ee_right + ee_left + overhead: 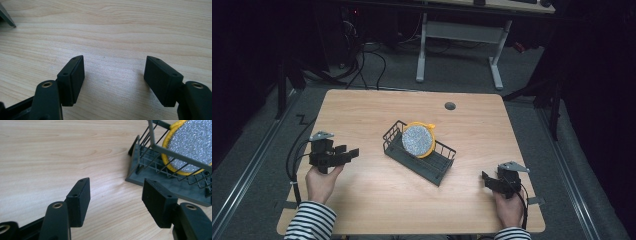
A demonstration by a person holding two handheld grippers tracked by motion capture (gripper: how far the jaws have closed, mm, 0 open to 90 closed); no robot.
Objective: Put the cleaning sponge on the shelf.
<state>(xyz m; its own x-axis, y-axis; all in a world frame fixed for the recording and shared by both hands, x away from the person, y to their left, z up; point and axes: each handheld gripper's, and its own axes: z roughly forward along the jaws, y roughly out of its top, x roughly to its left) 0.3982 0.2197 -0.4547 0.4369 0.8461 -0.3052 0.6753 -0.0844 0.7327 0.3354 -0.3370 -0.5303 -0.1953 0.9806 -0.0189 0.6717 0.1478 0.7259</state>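
The left gripper point(115, 195) has its jaws spread apart with nothing but bare worktop point(62, 152) between them, and they look toward the near corner of the rack point(140, 173). The right gripper point(113, 80) is likewise wide open and empty, low over the wood, well away from the rack's other end.

In the high view the left gripper point(346, 154) sits off the rack's point(419, 157) left end and the right gripper point(488, 181) off its lower right, neither touching it. The scrubber point(418, 140), a round silver pad with a yellow rim, stands on edge inside the rack at its upper-left end, leaning on the wire wall.

By my reading the placing is done: the scrubber rests in the rack and both hands are free, so little looks left beyond drawing back.

The rack's long axis runs diagonally from upper left to lower right across the worktop point(377, 200). The scrubber's flat face points toward the person and slightly up, its disc set roughly across that axis.
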